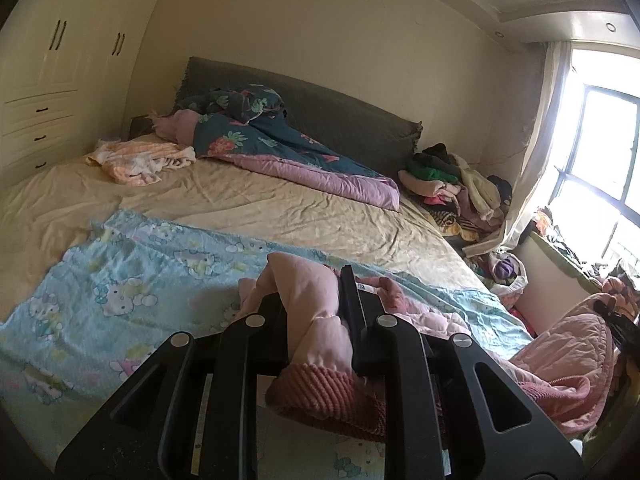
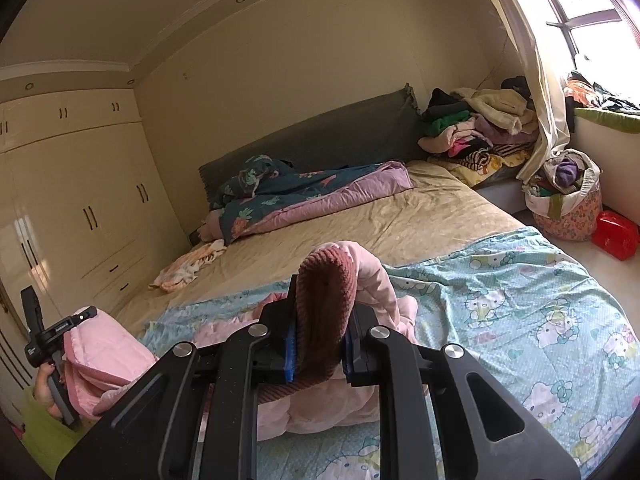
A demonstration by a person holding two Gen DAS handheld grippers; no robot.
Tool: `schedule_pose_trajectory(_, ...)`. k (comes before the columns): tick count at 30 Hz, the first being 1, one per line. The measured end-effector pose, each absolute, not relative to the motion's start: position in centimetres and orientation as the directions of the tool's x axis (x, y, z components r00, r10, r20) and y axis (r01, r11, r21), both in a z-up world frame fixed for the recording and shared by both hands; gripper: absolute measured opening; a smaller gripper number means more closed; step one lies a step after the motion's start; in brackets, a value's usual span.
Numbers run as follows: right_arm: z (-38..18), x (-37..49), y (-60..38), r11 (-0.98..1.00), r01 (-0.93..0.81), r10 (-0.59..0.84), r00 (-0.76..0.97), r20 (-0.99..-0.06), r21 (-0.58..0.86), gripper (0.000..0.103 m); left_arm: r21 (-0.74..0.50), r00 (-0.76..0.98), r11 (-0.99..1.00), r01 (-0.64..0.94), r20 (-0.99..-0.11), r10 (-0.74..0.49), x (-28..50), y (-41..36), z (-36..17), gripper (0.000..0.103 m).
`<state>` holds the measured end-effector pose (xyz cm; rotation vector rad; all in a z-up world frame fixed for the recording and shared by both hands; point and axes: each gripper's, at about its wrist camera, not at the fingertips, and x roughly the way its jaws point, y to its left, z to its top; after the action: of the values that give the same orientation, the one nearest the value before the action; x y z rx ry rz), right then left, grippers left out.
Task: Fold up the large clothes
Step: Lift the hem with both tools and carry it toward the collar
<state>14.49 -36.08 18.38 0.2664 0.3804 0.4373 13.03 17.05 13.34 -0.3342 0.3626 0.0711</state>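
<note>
We are looking along two black grippers held over a bed in a bedroom. Our left gripper is clamped tight on a pink quilted jacket, with a ribbed, darker pink cuff bunched just below its fingers. Our right gripper is pinched on another part of the same jacket, and a ribbed band arches up between its blue-padded fingers.

The rest of the jacket sags between the two grippers and spreads onto a light blue sheet printed with cartoon cats, which covers the near end of the bed. How much of the jacket touches the sheet is hard to tell, since the grippers hide it.

In the right wrist view, the left gripper appears at the lower left, held by a hand.

Farther back on the beige mattress lie a dark teal and pink quilt and a small orange and white cloth. A heap of clothes sits by the headboard near the window, and a full fabric basket stands on the floor beside a red box. Cream wardrobes line the far wall.
</note>
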Motion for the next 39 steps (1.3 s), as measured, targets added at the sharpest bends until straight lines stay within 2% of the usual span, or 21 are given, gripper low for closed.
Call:
schedule_pose_trajectory(13, 18.8, 18.5, -35.5, 0.899, -0.314, 0.412, 0.845, -0.342, 0.306, 0.016, -0.274, 0.920, 0.945, -0.177, -0.386, 0.060, 16.6, 17.3, 13.9, 0.013)
schedule_pose_trajectory(22, 18.0, 22.6, -35.3, 0.900, -0.273, 0.397, 0.836, -0.378, 0.340, 0.016, -0.235, 0.906, 0.947, -0.219, -0.409, 0.108, 19.4, 17.6, 13.3, 0.013)
schedule_pose_trajectory(39, 14.4, 31.3, -35.1, 0.902, -0.184, 0.377, 0.776, -0.505, 0.391, 0.017, -0.159, 0.878, 0.952, -0.262, -0.448, 0.167, 24.3, 18.0, 11.0, 0.014)
